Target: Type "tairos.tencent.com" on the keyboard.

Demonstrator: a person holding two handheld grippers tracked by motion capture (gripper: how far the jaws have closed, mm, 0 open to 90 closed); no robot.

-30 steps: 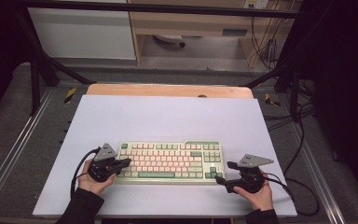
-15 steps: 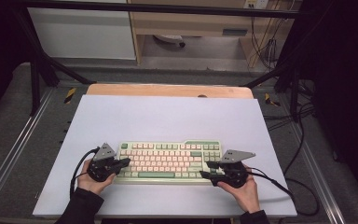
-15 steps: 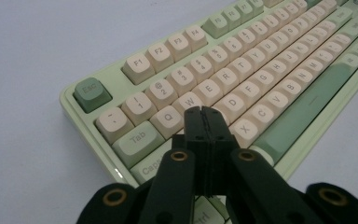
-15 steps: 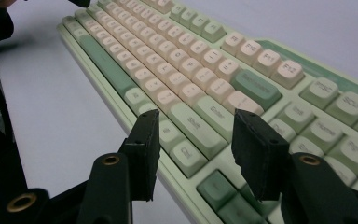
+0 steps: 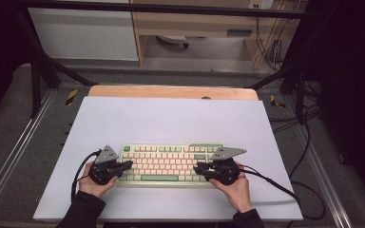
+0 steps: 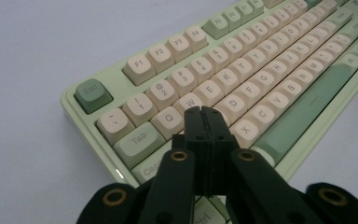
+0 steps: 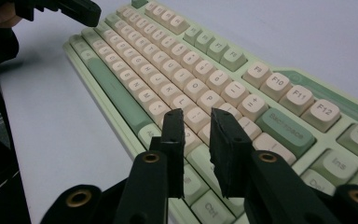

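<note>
Moved inward from bare mat onto the keyboard's [image 5: 164,164] right end: right gripper [image 5: 200,167], jaws just closing, now parted by a narrow gap with nothing between them. Unmoved at the other end: left gripper [image 5: 127,165], jaws pressed flat together, empty. Seen from above, both tips over the keys on the pale mat [image 5: 171,118]. Closer, along the left jaws [image 6: 204,114]: A and S keys just beyond the tips. Along the right jaws [image 7: 199,119]: the rows left of Backspace beneath the tips, and far off, top left, the other black jaw.
</note>
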